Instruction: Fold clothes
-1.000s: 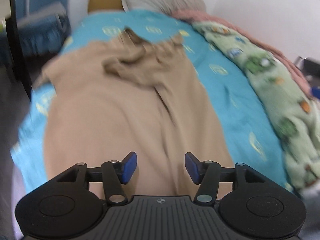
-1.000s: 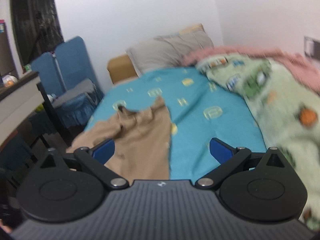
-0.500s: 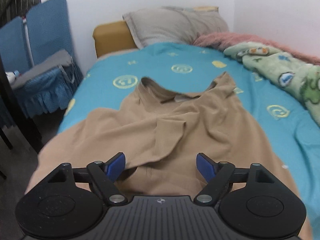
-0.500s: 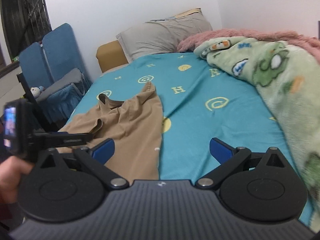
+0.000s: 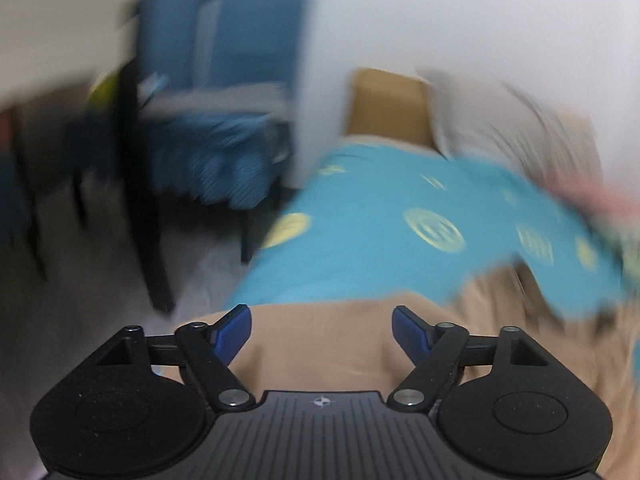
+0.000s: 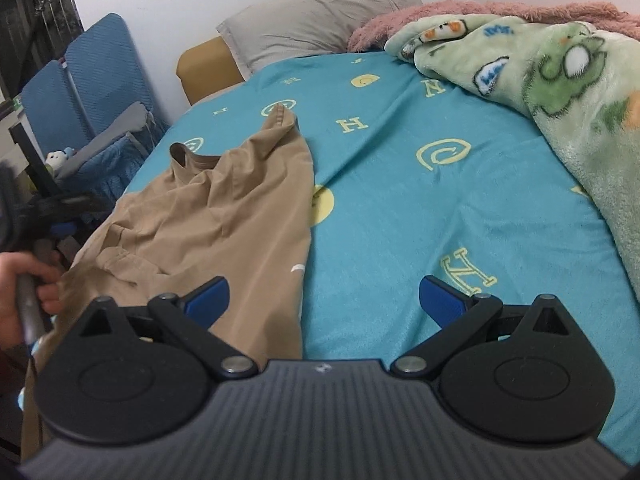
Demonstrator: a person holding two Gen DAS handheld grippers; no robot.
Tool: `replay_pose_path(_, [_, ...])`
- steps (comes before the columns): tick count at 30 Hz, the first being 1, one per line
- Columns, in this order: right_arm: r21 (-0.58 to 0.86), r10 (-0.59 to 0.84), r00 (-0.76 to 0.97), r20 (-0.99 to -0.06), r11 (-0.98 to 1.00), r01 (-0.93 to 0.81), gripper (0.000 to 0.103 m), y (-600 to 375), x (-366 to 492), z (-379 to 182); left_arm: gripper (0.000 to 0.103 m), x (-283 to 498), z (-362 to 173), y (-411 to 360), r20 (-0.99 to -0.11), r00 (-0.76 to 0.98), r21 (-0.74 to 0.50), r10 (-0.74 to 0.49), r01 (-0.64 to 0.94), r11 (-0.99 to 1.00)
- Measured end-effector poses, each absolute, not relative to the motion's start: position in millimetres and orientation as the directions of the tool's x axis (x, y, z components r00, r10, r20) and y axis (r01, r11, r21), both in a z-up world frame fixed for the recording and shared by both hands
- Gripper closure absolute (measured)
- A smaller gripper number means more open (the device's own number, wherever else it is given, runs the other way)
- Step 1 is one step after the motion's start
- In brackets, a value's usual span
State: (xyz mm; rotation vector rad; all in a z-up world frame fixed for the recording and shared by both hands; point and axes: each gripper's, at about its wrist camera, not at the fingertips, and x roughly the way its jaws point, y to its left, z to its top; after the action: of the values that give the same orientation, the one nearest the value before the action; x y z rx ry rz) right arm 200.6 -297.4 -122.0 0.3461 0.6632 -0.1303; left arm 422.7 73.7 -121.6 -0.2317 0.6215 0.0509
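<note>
A tan garment [image 6: 224, 220] lies rumpled on the left part of the teal bedsheet [image 6: 420, 200], its collar toward the pillow. In the blurred left wrist view the tan cloth [image 5: 320, 344] lies just under and ahead of my open left gripper [image 5: 322, 330], which holds nothing. My right gripper [image 6: 324, 300] is open and empty, low over the bed's near edge, its left finger over the garment's right side. The left gripper [image 6: 60, 224] shows at the far left of the right wrist view, by the garment's left edge.
A green patterned blanket [image 6: 560, 92] and a pink blanket [image 6: 500, 8] are heaped along the right side. A grey pillow [image 6: 316, 20] lies at the head. Blue chairs [image 6: 92, 92] and a dark table leg [image 5: 148, 216] stand left of the bed.
My left gripper has swung left and down toward the garment's left edge, its view now blurred and facing the chairs. My right gripper has moved lower and closer over the bed. Both stay open.
</note>
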Motion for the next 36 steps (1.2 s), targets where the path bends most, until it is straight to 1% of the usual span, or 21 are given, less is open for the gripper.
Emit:
replay_pose_path(1, [0.275, -0.007, 0.782, -0.624, 0.934, 0.227, 0.000, -297, 200, -122, 0.022, 421, -124, 98, -0.593, 0.805, -0.279, -0.033, -0.166, 0.946])
replay_pose_path(3, [0.276, -0.004, 0.780, -0.625, 0.934, 0.225, 0.000, -296, 201, -122, 0.021, 415, -135, 142, -0.623, 0.781, -0.396, -0.045, -0.265, 0.879])
replay_pose_path(8, [0.270, 0.003, 0.773, -0.634, 0.938, 0.217, 0.000, -292, 202, -123, 0.021, 405, -159, 175, -0.648, 0.747, -0.538, -0.149, -0.311, 0.784])
replay_pose_path(12, [0.264, 0.005, 0.763, -0.646, 0.940, 0.218, 0.000, -289, 202, -126, 0.023, 397, -178, 201, -0.653, 0.720, -0.634, -0.236, -0.349, 0.690])
replay_pose_path(14, [0.258, 0.003, 0.762, -0.648, 0.942, 0.216, 0.000, -288, 203, -126, 0.030, 393, -188, 214, -0.650, 0.707, -0.676, -0.279, -0.369, 0.638])
replay_pose_path(16, [0.255, 0.003, 0.761, -0.649, 0.943, 0.213, 0.000, -288, 203, -127, 0.045, 389, -198, 227, -0.643, 0.695, -0.713, -0.323, -0.390, 0.582])
replay_pose_path(17, [0.254, 0.004, 0.760, -0.650, 0.944, 0.213, 0.000, -288, 203, -127, 0.051, 387, -196, 225, -0.647, 0.698, -0.702, -0.307, -0.388, 0.597])
replay_pose_path(18, [0.254, 0.005, 0.759, -0.651, 0.944, 0.212, 0.000, -288, 203, -128, 0.065, 386, -194, 224, -0.653, 0.702, -0.685, -0.284, -0.386, 0.618])
replay_pose_path(19, [0.257, 0.008, 0.758, -0.652, 0.943, 0.211, 0.000, -288, 203, -128, 0.076, 386, -193, 222, -0.653, 0.706, -0.674, -0.273, -0.377, 0.636])
replay_pose_path(21, [0.262, 0.014, 0.758, -0.652, 0.942, 0.208, 0.000, -288, 203, -128, 0.084, 388, -190, 220, -0.658, 0.710, -0.651, -0.252, -0.368, 0.664])
replay_pose_path(24, [0.272, 0.020, 0.759, -0.651, 0.939, 0.209, 0.000, -288, 203, -128, 0.087, 388, -180, 218, -0.651, 0.725, -0.629, -0.225, -0.349, 0.695])
replay_pose_path(29, [0.289, 0.031, 0.754, -0.656, 0.933, 0.213, 0.000, -290, 203, -129, 0.086, 388, -164, 211, -0.647, 0.738, -0.577, -0.189, -0.313, 0.754])
replay_pose_path(32, [0.297, 0.037, 0.755, -0.655, 0.931, 0.212, 0.000, -290, 202, -129, 0.084, 386, -160, 210, -0.648, 0.744, -0.560, -0.162, -0.321, 0.764])
replay_pose_path(33, [0.297, 0.038, 0.755, -0.654, 0.932, 0.210, 0.000, -290, 201, -129, 0.081, 386, -159, 210, -0.647, 0.748, -0.555, -0.148, -0.328, 0.765])
replay_pose_path(36, [0.300, 0.044, 0.750, -0.660, 0.931, 0.210, 0.000, -290, 201, -131, 0.080, 384, -160, 211, -0.637, 0.758, -0.560, -0.140, -0.330, 0.760])
